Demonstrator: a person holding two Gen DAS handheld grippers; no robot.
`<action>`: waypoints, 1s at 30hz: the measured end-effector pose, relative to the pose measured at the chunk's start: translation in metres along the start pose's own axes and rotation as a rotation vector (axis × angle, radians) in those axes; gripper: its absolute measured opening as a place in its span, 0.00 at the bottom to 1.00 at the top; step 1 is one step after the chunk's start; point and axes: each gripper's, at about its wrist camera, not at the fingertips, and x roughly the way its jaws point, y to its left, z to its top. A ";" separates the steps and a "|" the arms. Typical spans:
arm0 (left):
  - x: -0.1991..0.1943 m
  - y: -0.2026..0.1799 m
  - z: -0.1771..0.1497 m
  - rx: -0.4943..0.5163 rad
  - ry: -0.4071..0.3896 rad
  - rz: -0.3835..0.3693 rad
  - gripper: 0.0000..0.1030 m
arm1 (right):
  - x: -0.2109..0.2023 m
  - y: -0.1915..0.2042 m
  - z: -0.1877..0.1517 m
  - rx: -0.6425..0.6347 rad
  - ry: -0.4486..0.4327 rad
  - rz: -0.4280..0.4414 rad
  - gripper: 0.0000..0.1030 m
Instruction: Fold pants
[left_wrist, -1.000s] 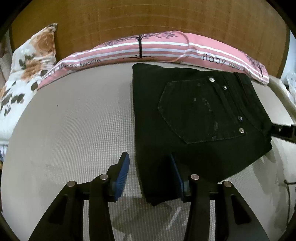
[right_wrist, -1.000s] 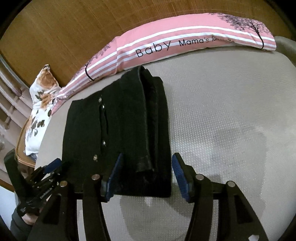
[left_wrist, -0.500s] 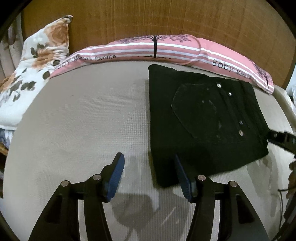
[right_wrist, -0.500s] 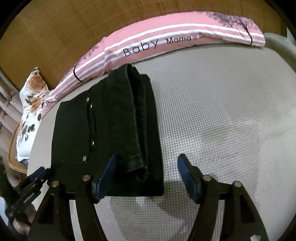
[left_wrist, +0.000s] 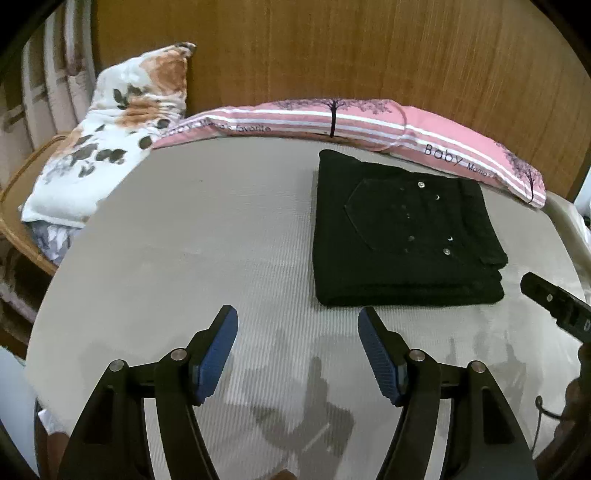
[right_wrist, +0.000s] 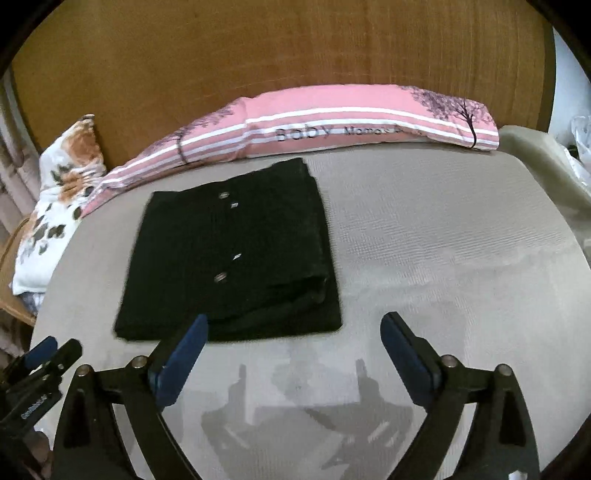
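Note:
The black pants (left_wrist: 402, 232) lie folded into a compact rectangle on the beige mattress (left_wrist: 203, 229), back pocket and metal rivets facing up. They also show in the right wrist view (right_wrist: 232, 254). My left gripper (left_wrist: 297, 325) is open and empty, hovering in front of the pants and to their left, apart from them. My right gripper (right_wrist: 293, 328) is open and empty, just in front of the pants' near edge. The right gripper's body shows at the right edge of the left wrist view (left_wrist: 554, 302); the left gripper shows at lower left of the right wrist view (right_wrist: 40, 362).
A long pink striped pillow (left_wrist: 351, 122) lies along the wooden headboard (left_wrist: 332, 48) behind the pants. A floral pillow (left_wrist: 110, 129) sits at the far left over a wicker edge. The mattress's right edge (right_wrist: 546, 162) drops off beside white clutter.
Both grippers have pulled back and up from the folded pants, opened wider and let go of its near edge. The pants stay flat on the mattress.

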 end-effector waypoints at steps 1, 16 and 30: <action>-0.004 -0.001 -0.002 0.001 -0.006 0.006 0.66 | -0.004 0.003 -0.002 -0.007 -0.004 -0.001 0.92; -0.045 -0.029 -0.031 0.062 -0.043 0.010 0.66 | -0.053 0.019 -0.037 -0.049 -0.064 -0.007 0.98; -0.047 -0.032 -0.040 0.066 -0.038 0.022 0.66 | -0.052 0.025 -0.051 -0.116 -0.061 -0.034 0.99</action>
